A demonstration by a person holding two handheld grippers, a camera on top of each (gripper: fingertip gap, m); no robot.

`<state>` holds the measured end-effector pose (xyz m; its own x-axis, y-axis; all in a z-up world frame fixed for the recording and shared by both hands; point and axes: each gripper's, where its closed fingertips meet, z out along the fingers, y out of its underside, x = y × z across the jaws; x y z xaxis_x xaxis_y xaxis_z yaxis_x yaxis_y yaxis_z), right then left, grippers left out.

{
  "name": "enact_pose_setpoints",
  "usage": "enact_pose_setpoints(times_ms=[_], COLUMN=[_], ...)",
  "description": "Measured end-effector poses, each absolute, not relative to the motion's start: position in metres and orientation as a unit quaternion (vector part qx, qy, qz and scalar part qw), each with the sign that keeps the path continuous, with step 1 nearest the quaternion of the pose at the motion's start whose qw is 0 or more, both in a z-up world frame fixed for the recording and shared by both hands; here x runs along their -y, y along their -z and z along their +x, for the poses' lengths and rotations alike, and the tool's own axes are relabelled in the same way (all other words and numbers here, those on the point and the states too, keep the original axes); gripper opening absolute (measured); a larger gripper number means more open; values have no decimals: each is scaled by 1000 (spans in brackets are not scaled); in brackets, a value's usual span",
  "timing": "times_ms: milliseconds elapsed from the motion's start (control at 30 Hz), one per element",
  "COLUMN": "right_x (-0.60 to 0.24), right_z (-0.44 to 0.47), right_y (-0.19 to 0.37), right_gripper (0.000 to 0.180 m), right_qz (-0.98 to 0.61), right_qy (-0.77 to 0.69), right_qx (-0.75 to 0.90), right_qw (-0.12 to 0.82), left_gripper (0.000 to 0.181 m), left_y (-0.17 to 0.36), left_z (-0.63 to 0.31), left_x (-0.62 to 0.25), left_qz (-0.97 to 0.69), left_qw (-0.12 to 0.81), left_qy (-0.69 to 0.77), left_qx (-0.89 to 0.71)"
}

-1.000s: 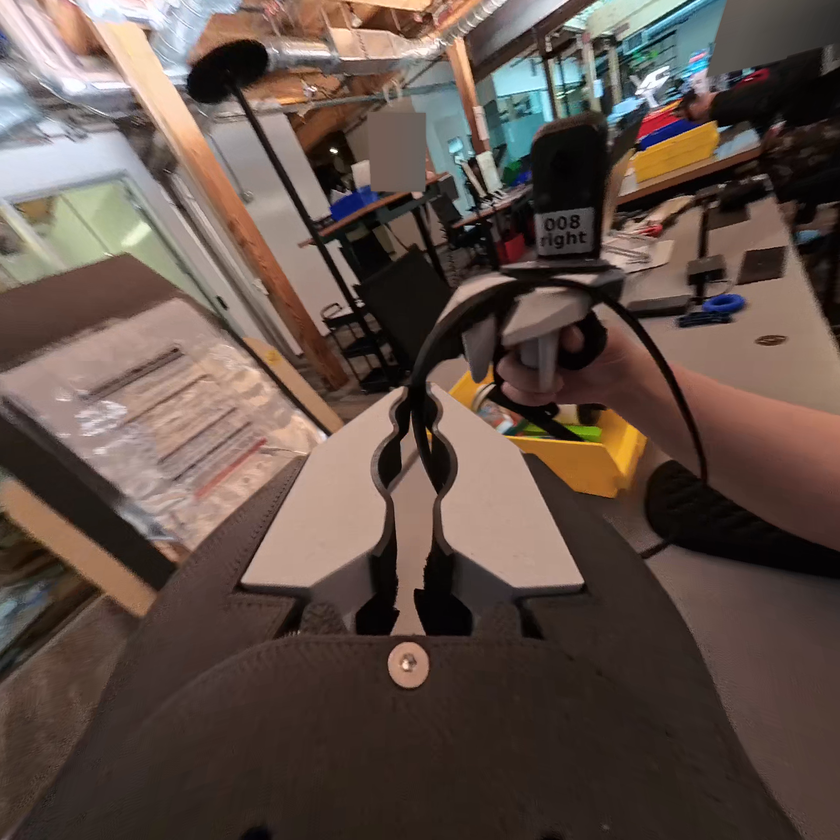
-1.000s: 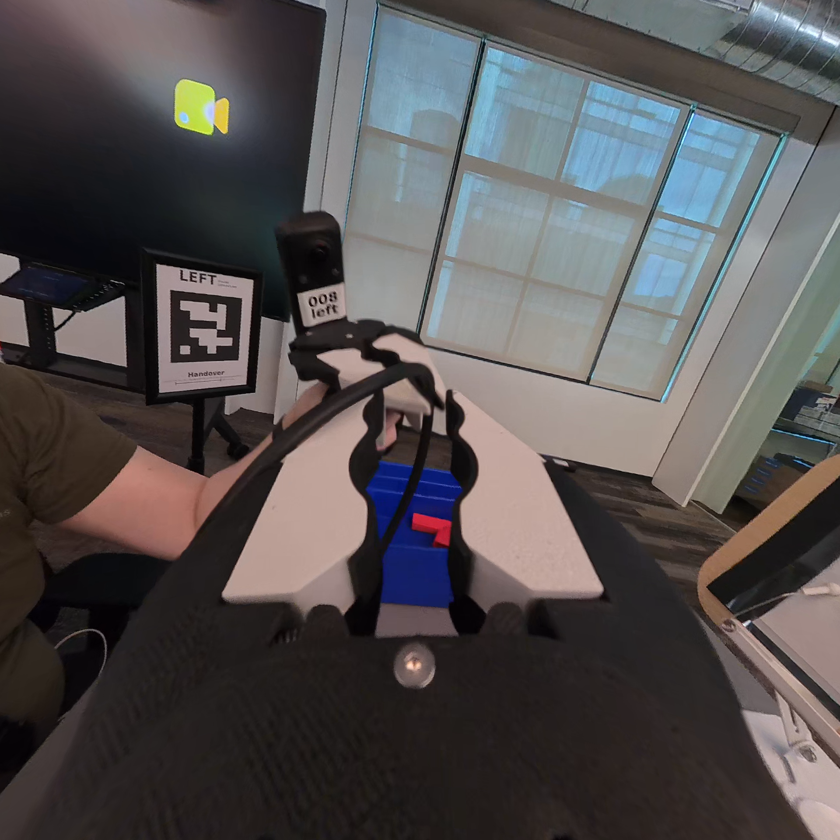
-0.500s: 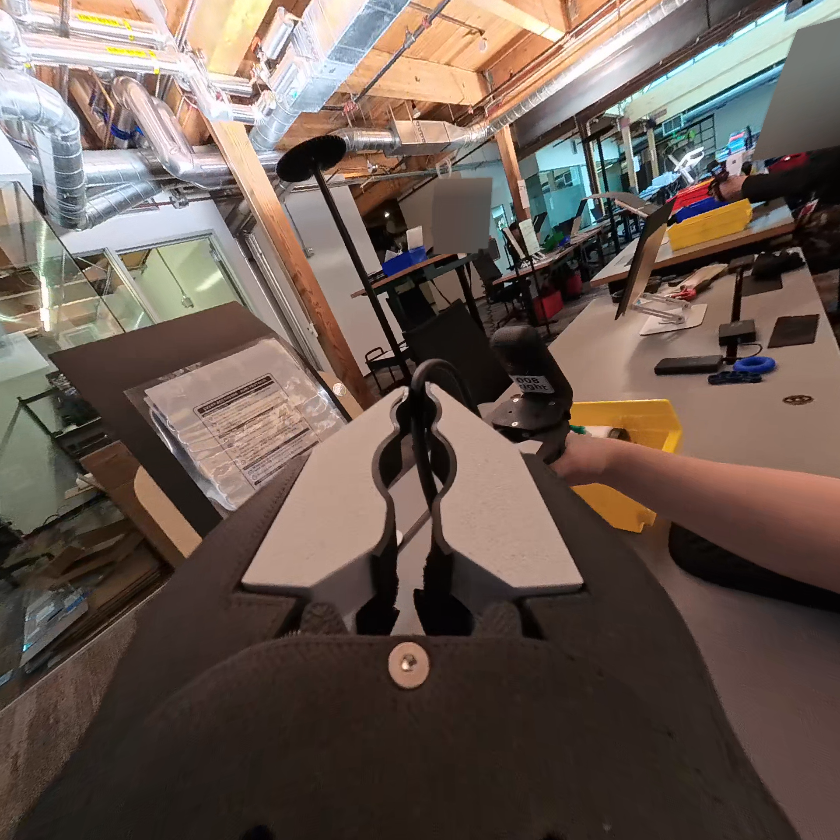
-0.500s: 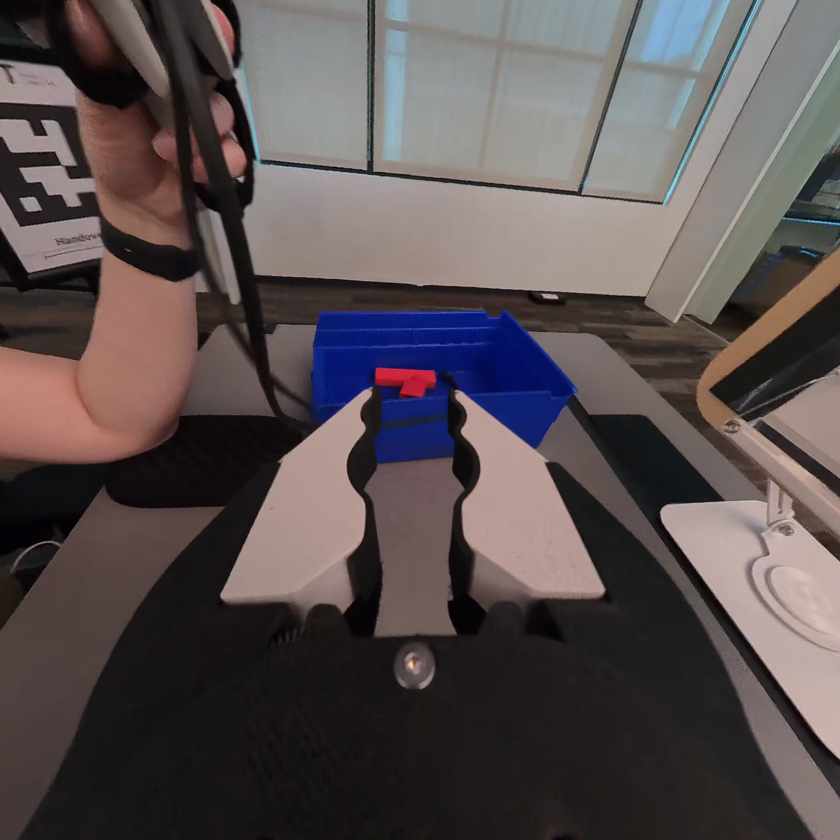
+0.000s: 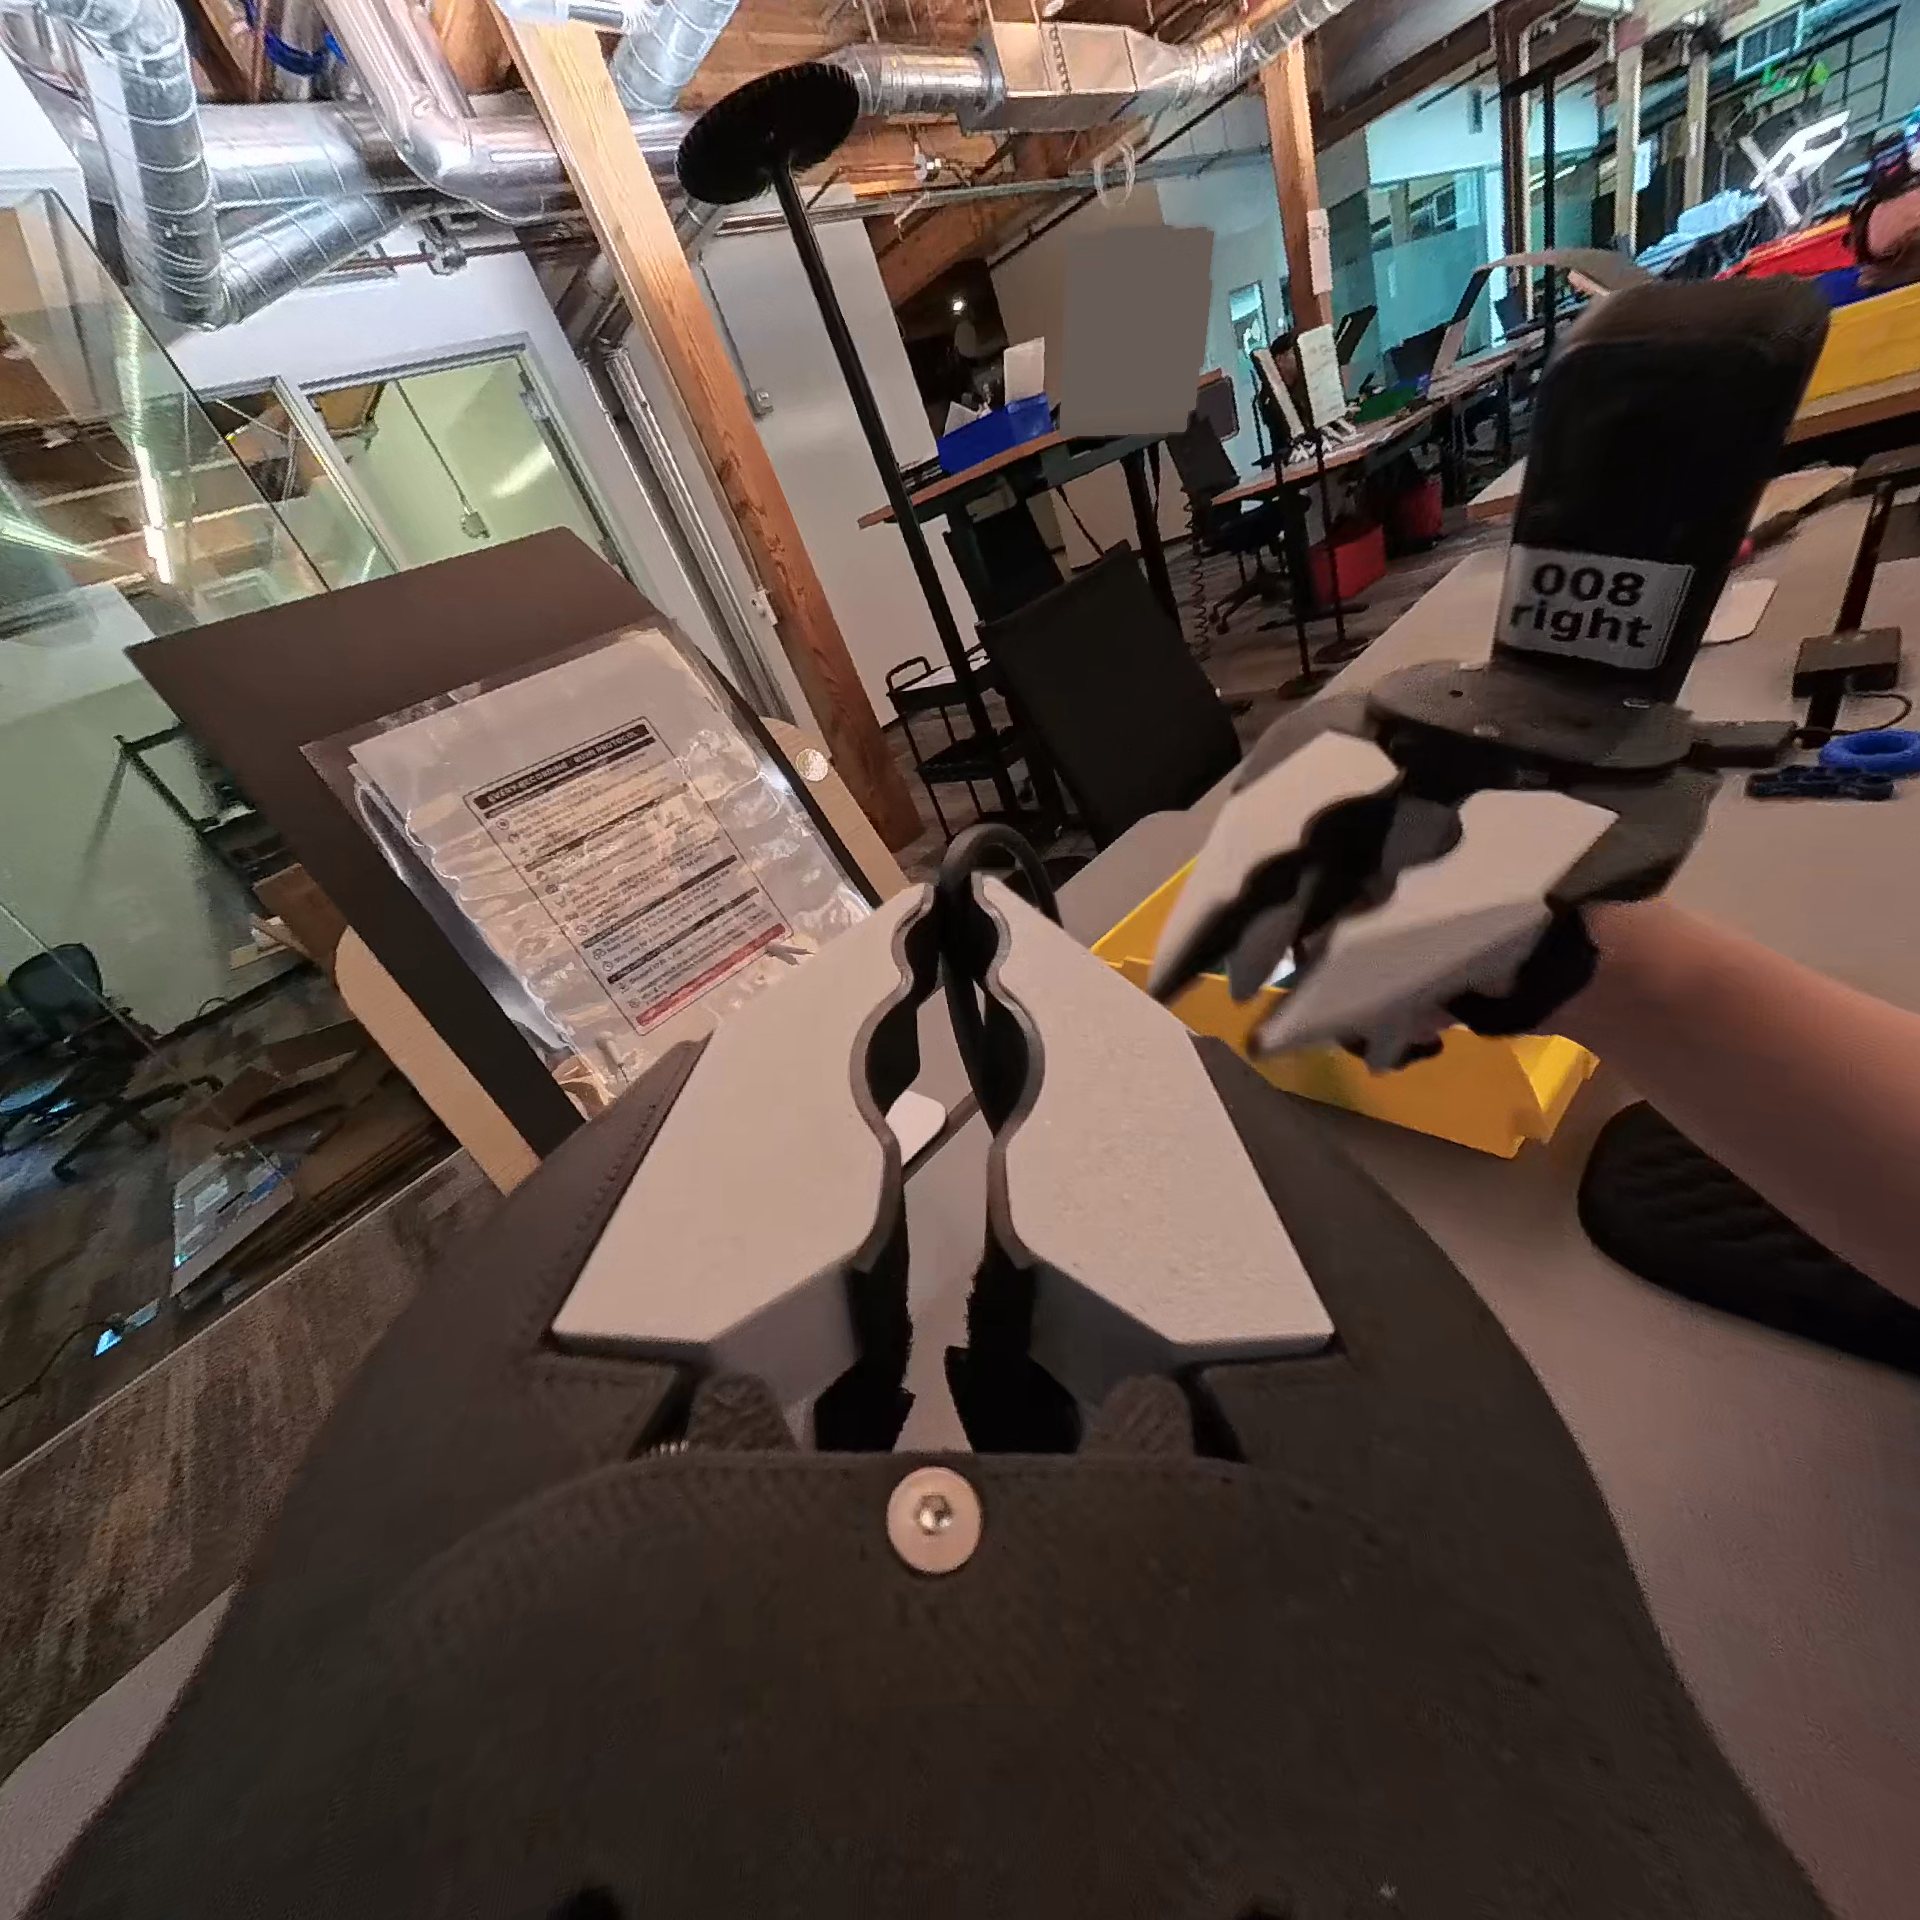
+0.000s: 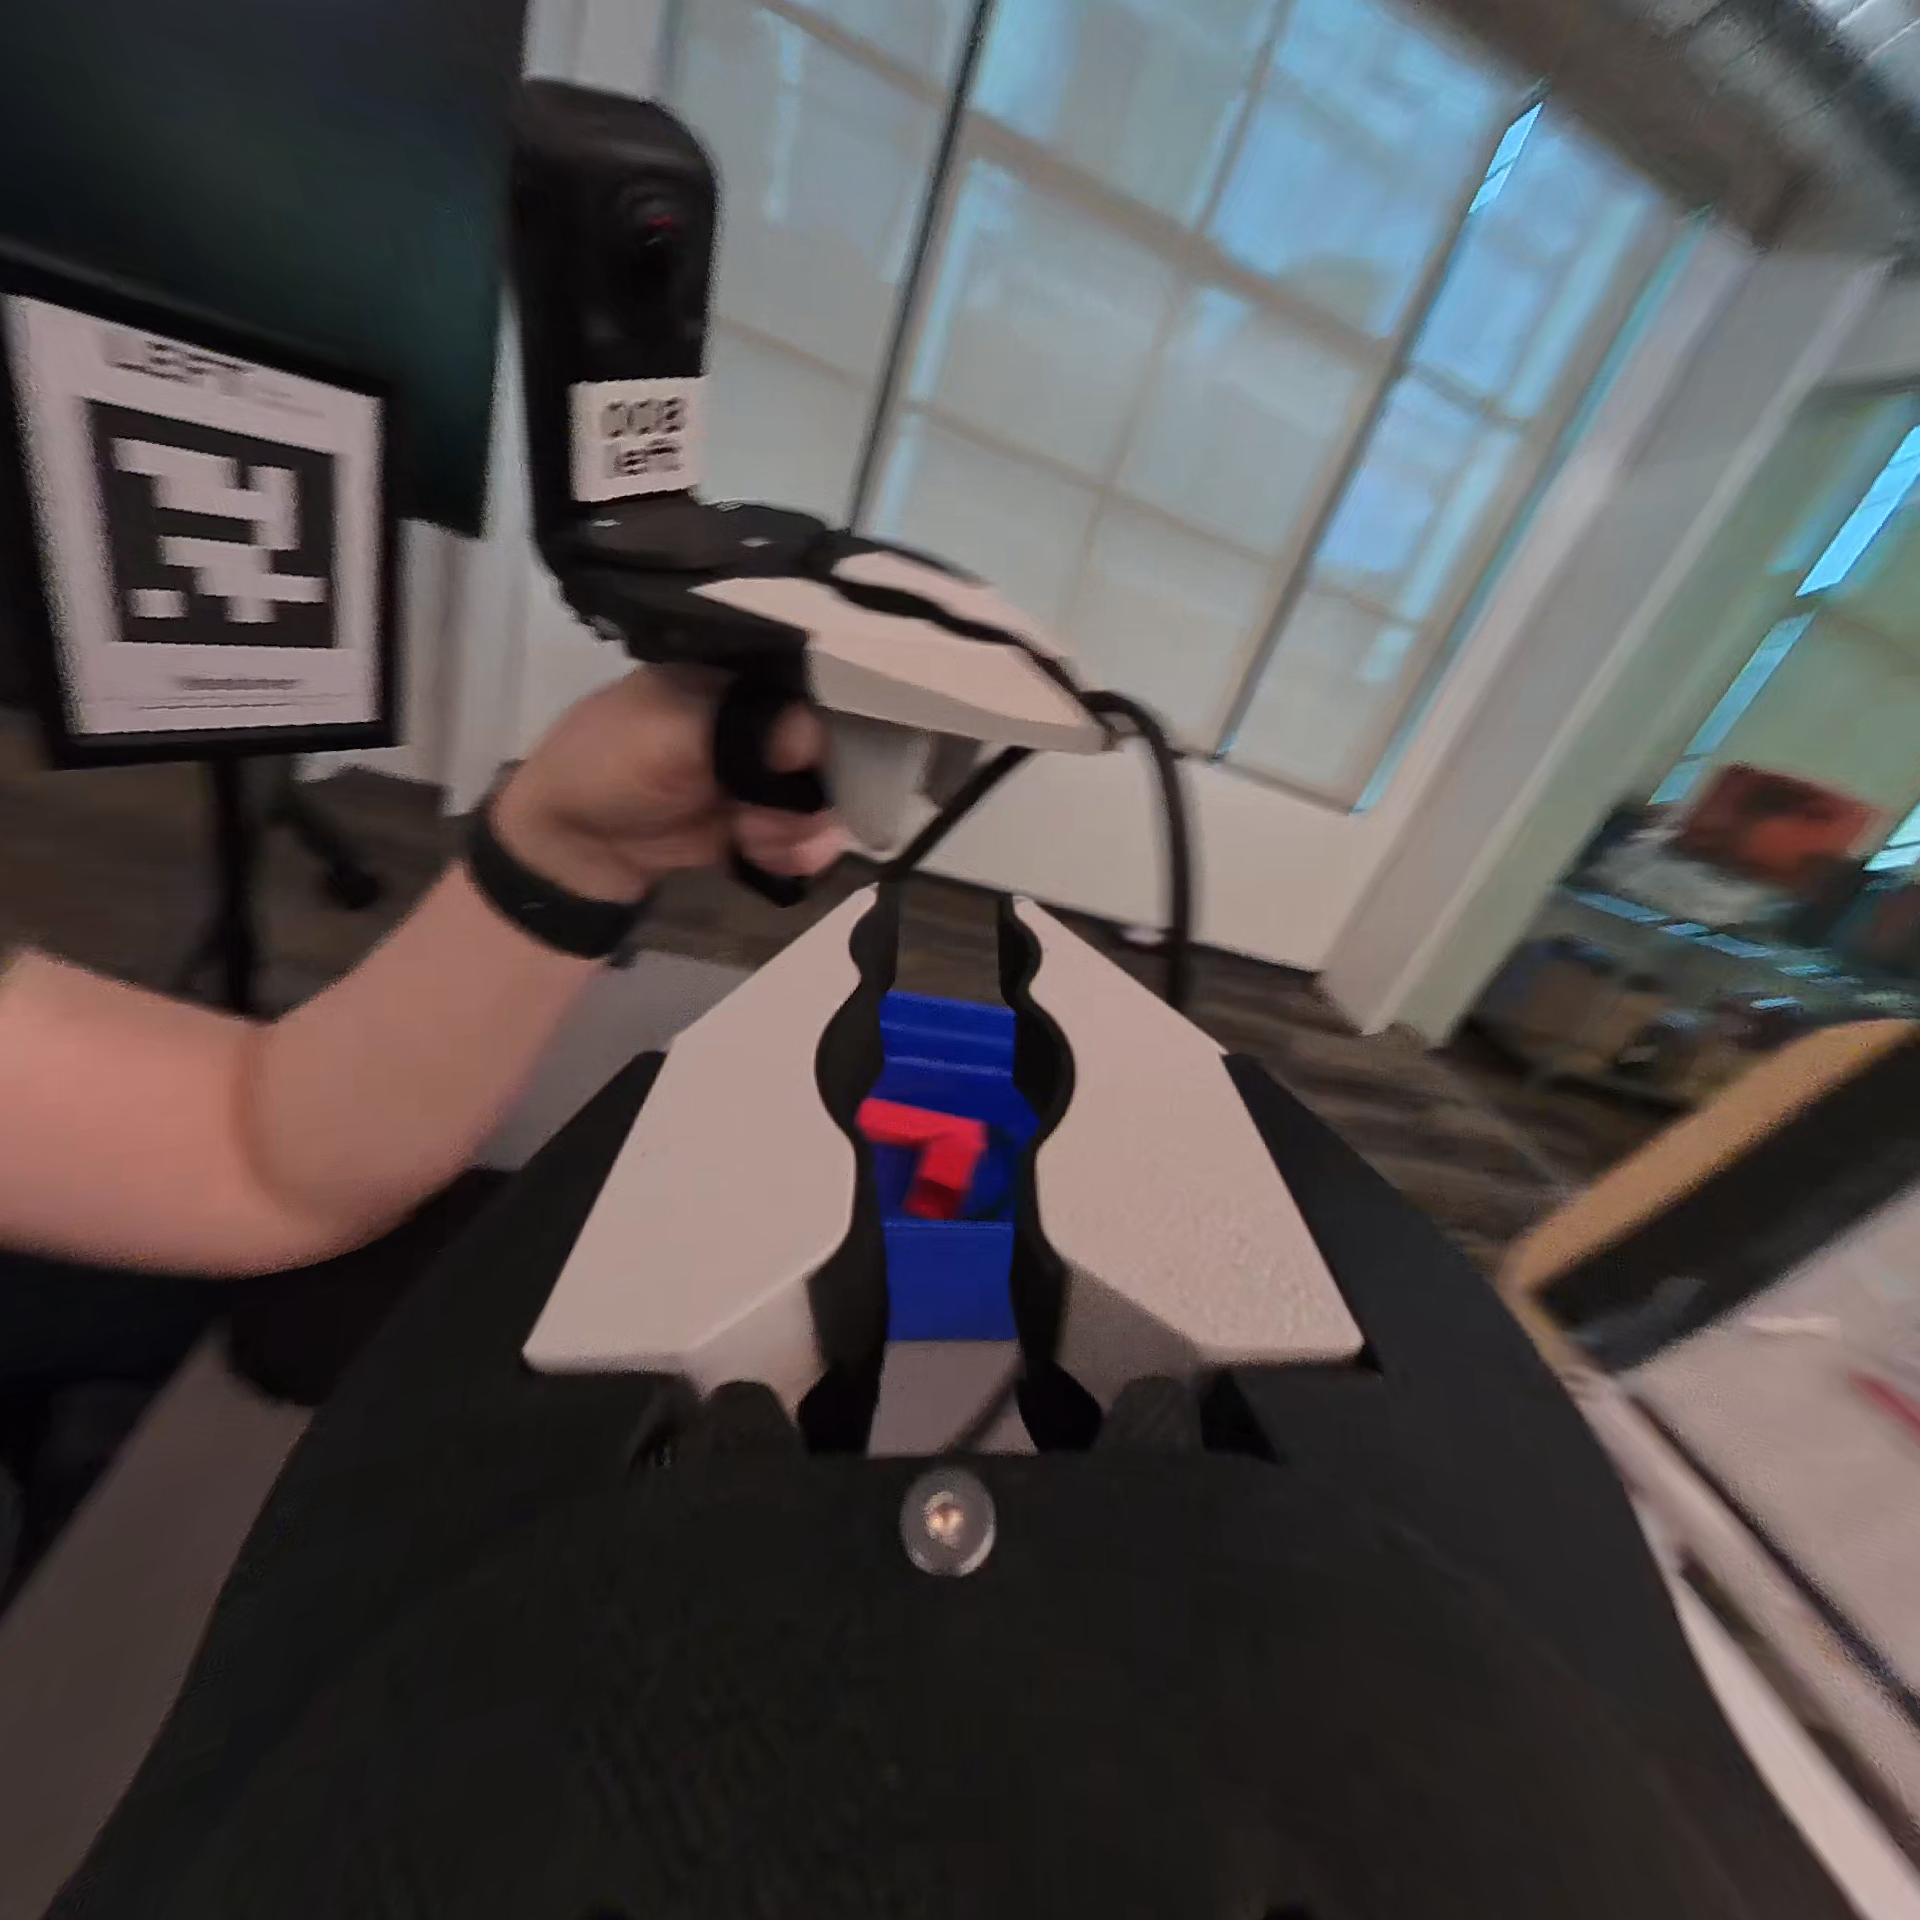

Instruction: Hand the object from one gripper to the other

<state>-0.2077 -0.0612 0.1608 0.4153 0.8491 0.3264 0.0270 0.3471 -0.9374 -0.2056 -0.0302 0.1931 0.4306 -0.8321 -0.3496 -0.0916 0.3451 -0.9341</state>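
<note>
Right gripper (image 5: 1210,1013) raised; one cable (image 5: 961,997).

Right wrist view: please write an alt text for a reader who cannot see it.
The open right gripper frames a red angular block lying in a blue plastic bin. Ahead, the left gripper, held in a hand, is shut on a black cable.

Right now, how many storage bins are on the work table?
2: a yellow bin beyond the right tongs, and a blue bin holding a red block. Others may be hidden.
</note>
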Motion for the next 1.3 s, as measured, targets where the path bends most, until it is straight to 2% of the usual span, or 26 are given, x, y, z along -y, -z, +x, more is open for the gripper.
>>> enact_pose_setpoints(times_ms=[167,267,333,467,533,600,667,700,733,800,867,1067,1300], right_x=[58,60,57,59,57,58,56,54,53,52,53,63,76], right_z=[-245,-253,-250,-246,-245,-245,-242,-239,-234,-220,-200,-139,-119], right_y=[-130,-124,-125,-125,-126,-125,-124,-123,-123,-131,-144,-171,-176], right_gripper=[28,19,4,5,15,5,5,5,5,5,5,5,4], right_qz=[-555,-557,-559,-565,-571,-572,-580,-586,-591,-593,-592,-593,-595], right_qy=[-352,-376,-364,-380,-392,-398,-383,-369,-355,-339,-335,-330,-312], right_qx=[457,463,459,458,445,447,450,453,455,449,430,388,392], right_qw=[599,577,587,571,568,561,561,562,564,577,593,624,628], left_gripper=[2,2,2,2,2,2,3,15,36,54,55,76,86], left_y=[-188,-186,-186,-186,-186,-185,-185,-187,-189,-193,-193,-162,-99], left_z=[-196,-192,-188,-183,-182,-181,-181,-183,-184,-190,-192,-178,-127], left_x=[33,36,41,48,47,49,48,48,47,45,51,66,59], left_qz=[-503,-502,-496,-493,-493,-493,-497,-498,-499,-502,-495,-490,-489], left_qw=[673,670,663,653,656,652,652,651,651,648,625,502,435], left_qy=[268,270,289,311,307,310,317,324,331,351,388,478,457], left_qx=[-471,-477,-481,-483,-483,-485,-477,-472,-467,-453,-462,-529,-602])
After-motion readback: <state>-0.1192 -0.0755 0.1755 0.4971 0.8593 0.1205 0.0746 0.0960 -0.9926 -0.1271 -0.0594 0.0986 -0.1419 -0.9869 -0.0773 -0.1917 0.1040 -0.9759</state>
